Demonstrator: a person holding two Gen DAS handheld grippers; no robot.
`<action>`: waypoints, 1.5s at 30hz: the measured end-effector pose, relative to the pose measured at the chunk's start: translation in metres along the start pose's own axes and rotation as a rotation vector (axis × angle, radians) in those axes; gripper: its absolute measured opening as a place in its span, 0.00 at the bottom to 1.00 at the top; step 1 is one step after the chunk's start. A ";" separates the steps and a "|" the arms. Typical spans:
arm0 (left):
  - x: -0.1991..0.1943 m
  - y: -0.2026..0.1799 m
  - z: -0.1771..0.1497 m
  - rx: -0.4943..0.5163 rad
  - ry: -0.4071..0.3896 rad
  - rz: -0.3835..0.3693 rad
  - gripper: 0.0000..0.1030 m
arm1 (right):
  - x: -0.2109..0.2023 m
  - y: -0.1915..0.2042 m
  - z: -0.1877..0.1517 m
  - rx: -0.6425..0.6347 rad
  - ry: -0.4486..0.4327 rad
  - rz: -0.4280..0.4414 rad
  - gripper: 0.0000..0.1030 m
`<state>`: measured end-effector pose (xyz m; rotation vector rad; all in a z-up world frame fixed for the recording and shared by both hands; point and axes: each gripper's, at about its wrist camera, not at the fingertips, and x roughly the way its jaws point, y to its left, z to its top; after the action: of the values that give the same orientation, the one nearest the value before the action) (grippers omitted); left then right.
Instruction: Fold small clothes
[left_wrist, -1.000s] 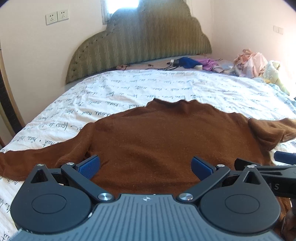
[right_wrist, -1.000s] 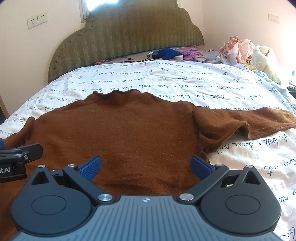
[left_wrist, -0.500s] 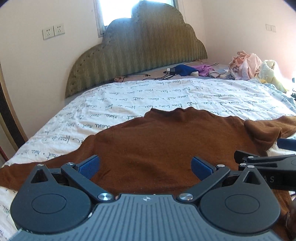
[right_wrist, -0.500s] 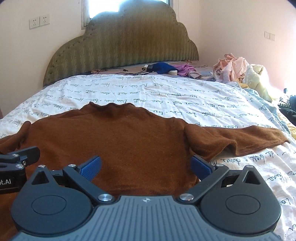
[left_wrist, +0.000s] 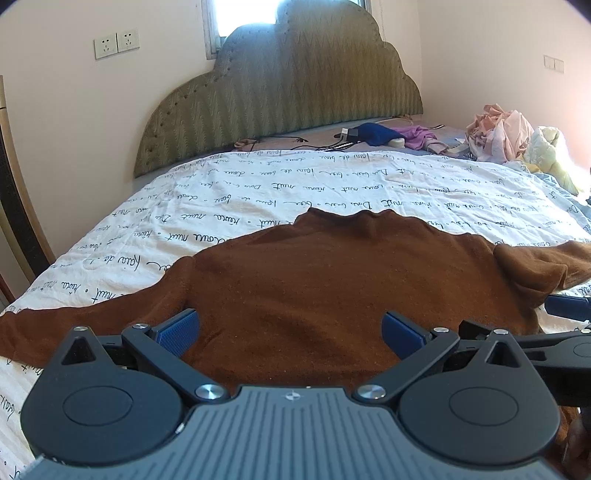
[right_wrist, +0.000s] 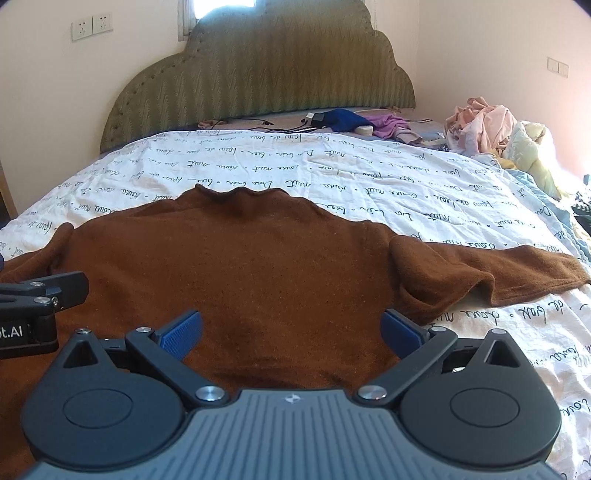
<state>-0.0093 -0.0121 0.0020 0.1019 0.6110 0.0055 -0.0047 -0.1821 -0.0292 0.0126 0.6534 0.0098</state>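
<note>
While the brown sweater (left_wrist: 332, 280) lies flat on the bed (left_wrist: 258, 192), your left gripper (left_wrist: 290, 328) and right gripper (right_wrist: 290, 328) hover over its hem, both wide open, empty.

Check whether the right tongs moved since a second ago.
Yes. The right tongs tilted up: the headboard sits lower in the right wrist view, over the brown sweater.

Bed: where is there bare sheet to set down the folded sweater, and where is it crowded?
Free: the white sheet between the brown sweater collar and the clutter along the headboard; also the strip near the right sleeve. Crowded: blue and purple items by the headboard, and the clothes pile at the far right corner.
</note>
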 end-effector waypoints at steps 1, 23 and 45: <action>0.001 -0.001 0.000 0.001 0.003 -0.002 1.00 | 0.001 0.000 0.000 -0.006 0.002 0.000 1.00; 0.022 0.025 0.027 -0.187 0.079 -0.103 1.00 | 0.002 -0.318 0.011 0.338 -0.086 -0.161 1.00; 0.073 0.026 0.025 -0.208 0.216 -0.175 1.00 | 0.078 -0.455 0.003 0.756 -0.017 -0.005 0.09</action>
<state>0.0656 0.0135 -0.0168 -0.1559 0.8293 -0.0899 0.0614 -0.6363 -0.0809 0.7392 0.6085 -0.2420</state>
